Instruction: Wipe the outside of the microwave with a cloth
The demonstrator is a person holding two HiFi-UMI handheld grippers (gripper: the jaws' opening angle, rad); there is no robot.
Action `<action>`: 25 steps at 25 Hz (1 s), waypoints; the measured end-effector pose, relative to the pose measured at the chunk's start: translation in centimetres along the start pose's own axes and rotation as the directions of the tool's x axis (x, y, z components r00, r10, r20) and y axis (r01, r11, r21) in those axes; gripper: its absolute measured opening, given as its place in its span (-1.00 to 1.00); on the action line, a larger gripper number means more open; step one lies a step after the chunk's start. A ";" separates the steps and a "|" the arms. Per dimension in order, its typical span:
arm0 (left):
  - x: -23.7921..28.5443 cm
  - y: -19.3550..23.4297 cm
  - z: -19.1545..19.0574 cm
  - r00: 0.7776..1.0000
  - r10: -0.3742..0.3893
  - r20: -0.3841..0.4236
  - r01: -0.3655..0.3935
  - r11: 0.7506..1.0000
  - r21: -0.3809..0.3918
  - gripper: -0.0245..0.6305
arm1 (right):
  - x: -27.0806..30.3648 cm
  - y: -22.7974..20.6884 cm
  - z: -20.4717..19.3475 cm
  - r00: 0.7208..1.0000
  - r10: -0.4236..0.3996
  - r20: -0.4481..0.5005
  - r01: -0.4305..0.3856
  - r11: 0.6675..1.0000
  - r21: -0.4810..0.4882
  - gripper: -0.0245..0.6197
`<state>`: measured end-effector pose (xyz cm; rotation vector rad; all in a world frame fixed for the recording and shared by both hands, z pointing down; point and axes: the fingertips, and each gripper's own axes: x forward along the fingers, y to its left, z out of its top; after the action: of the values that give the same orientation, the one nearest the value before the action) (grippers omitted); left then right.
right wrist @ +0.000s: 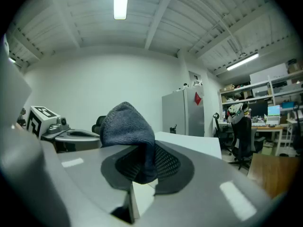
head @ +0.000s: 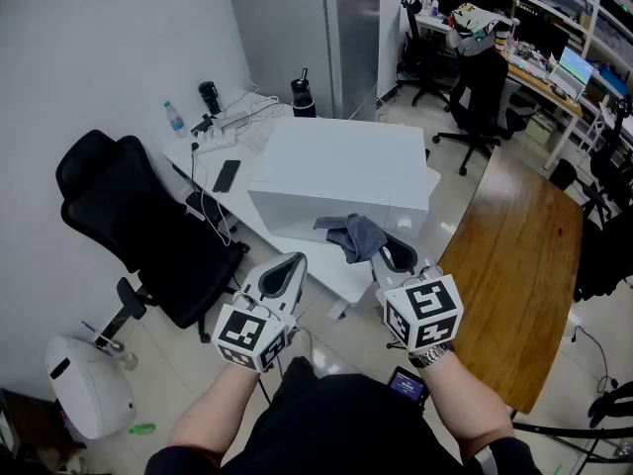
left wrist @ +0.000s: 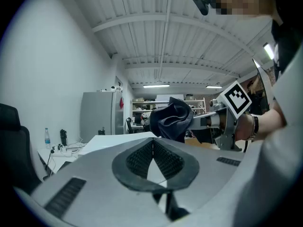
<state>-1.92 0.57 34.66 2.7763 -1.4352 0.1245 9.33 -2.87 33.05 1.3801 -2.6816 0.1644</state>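
Jaws of right gripper on cloth

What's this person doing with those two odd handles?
A person is holding a hand-held gripper in each hand, facing a white microwave on a desk. The right gripper has its jaws shut on a dark grey-blue cloth, bunched up and held out towards the front of the microwave. Whether the cloth touches the microwave cannot be told. The left gripper is beside it with its jaws shut and nothing in them.
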 end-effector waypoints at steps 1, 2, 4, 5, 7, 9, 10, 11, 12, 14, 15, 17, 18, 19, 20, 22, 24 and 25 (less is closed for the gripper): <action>0.0 0.2 0.0 1.000 0.003 0.002 -0.003 1.000 0.002 -0.91 | 0.3 0.0 0.0 1.000 0.003 0.002 -0.003 1.000 0.000 -0.78; 0.1 0.4 -0.1 1.000 0.006 0.004 -0.006 1.000 0.004 -0.91 | 0.6 0.1 0.0 1.000 0.007 0.003 -0.007 1.000 0.001 -0.78; 0.2 1.6 0.0 1.000 0.011 0.008 -0.011 1.000 0.003 -0.91 | 1.9 0.3 0.3 1.000 0.011 0.003 -0.011 1.000 0.001 -0.78; 0.3 2.6 0.0 1.000 0.013 0.010 -0.013 1.000 0.001 -0.91 | 2.9 0.5 0.5 1.000 0.013 0.001 -0.013 1.000 0.001 -0.78; 0.8 5.1 0.3 1.000 0.016 0.016 -0.016 1.000 -0.002 -0.91 | 5.4 0.9 1.1 1.000 0.014 -0.003 -0.014 1.000 -0.002 -0.78; 1.3 7.1 0.5 1.000 0.014 0.022 -0.014 1.000 -0.004 -0.91 | 7.6 1.2 1.5 1.000 0.013 -0.005 -0.013 1.000 -0.006 -0.78; 1.6 8.0 0.5 1.000 0.012 0.024 -0.012 1.000 -0.005 -0.91 | 8.6 1.2 1.7 1.000 0.013 -0.006 -0.013 1.000 -0.007 -0.78; 1.9 9.0 0.6 1.000 0.011 0.025 -0.011 1.000 -0.006 -0.91 | 9.7 1.3 1.9 1.000 0.012 -0.007 -0.012 1.000 -0.006 -0.78; 2.1 10.0 0.6 1.000 0.011 0.026 -0.011 1.000 -0.008 -0.91 | 10.8 1.4 2.1 1.000 0.012 -0.008 -0.012 1.000 -0.006 -0.78; 2.7 12.2 0.5 1.000 0.009 0.029 -0.009 1.000 -0.011 -0.91 | 13.2 1.7 2.4 1.000 0.012 -0.012 -0.012 1.000 -0.009 -0.78; 3.0 13.4 0.5 1.000 0.009 0.030 -0.008 1.000 -0.014 -0.91 | 14.5 1.8 2.5 1.000 0.011 -0.016 -0.011 1.000 -0.011 -0.78; 3.5 15.7 0.3 1.000 0.006 0.031 -0.005 1.000 -0.023 -0.91 | 17.0 2.1 2.7 1.000 0.007 -0.027 -0.007 1.000 -0.012 -0.78; 3.8 16.8 0.2 1.000 0.004 0.030 -0.003 1.000 -0.029 -0.91 | 18.2 2.2 2.8 0.999 0.005 -0.032 -0.005 1.000 -0.014 -0.78; 4.1 17.9 0.2 1.000 0.001 0.029 0.000 0.999 -0.035 -0.91 | 19.4 2.3 2.9 0.999 0.002 -0.037 -0.002 1.000 -0.015 -0.78; 4.3 18.9 0.1 1.000 -0.003 0.028 0.005 0.999 -0.040 -0.91 | 20.5 2.4 3.0 0.999 -0.002 -0.041 0.001 1.000 -0.015 -0.78; 4.9 20.8 0.0 1.000 -0.016 0.026 0.018 0.999 -0.042 -0.91 | 22.9 2.5 3.2 0.999 -0.010 -0.051 0.009 1.000 -0.012 -0.78; 5.3 22.6 -0.2 0.999 -0.029 0.024 0.030 0.999 -0.041 -0.91 | 25.2 2.5 3.1 0.998 -0.019 -0.063 0.018 1.000 -0.006 -0.78; 5.5 23.5 -0.3 0.999 -0.033 0.023 0.034 0.998 -0.043 -0.91 | 26.3 2.6 3.1 0.997 -0.023 -0.071 0.023 1.000 -0.004 -0.78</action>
<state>-17.94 -17.53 34.78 2.7744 -1.3781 0.0610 -8.08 -22.91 34.03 1.3769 -2.6064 0.2021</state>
